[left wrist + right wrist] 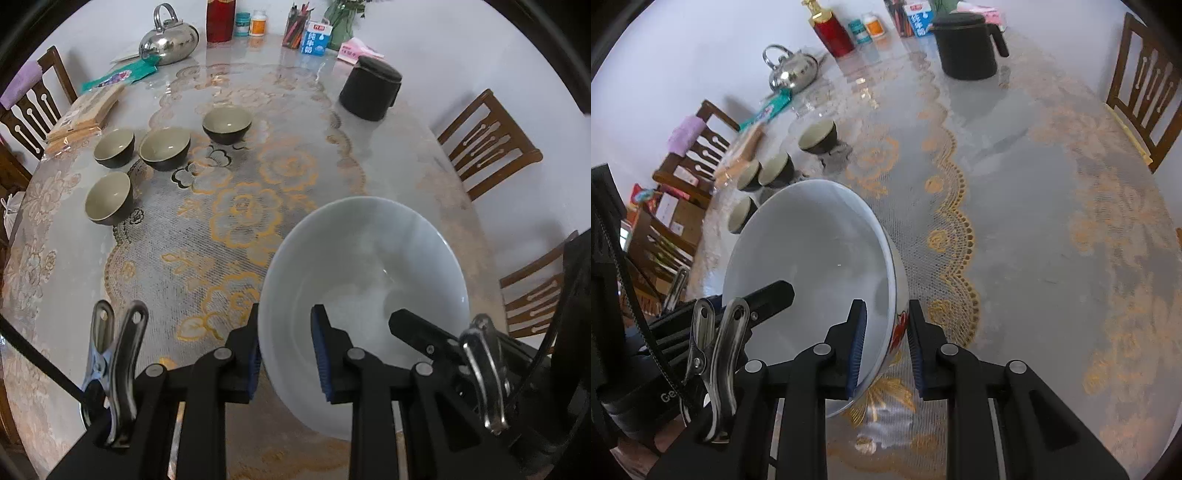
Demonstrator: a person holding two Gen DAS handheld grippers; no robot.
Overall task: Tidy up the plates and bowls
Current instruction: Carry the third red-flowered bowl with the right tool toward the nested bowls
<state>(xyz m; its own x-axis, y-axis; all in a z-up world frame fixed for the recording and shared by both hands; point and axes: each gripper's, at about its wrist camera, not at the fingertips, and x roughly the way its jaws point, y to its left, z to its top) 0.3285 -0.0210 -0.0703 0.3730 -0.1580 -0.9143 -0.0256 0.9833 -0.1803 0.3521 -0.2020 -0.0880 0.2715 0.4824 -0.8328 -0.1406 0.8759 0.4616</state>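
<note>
large white bowl (364,266), four small dark bowls (164,147)

Soft, even daylight fills both views. The glossy table cover (388,158) shows pale glare at its far end, where the kettle (169,38) is reflected. Shadows are faint. Fisheye bending curves the chairs (487,140) at the edges, and the corners go black. Focus is slightly soft.

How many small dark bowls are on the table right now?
4, all on the table's left side in the left wrist view: one farthest back, two side by side, one nearest. None appears hidden.
</note>
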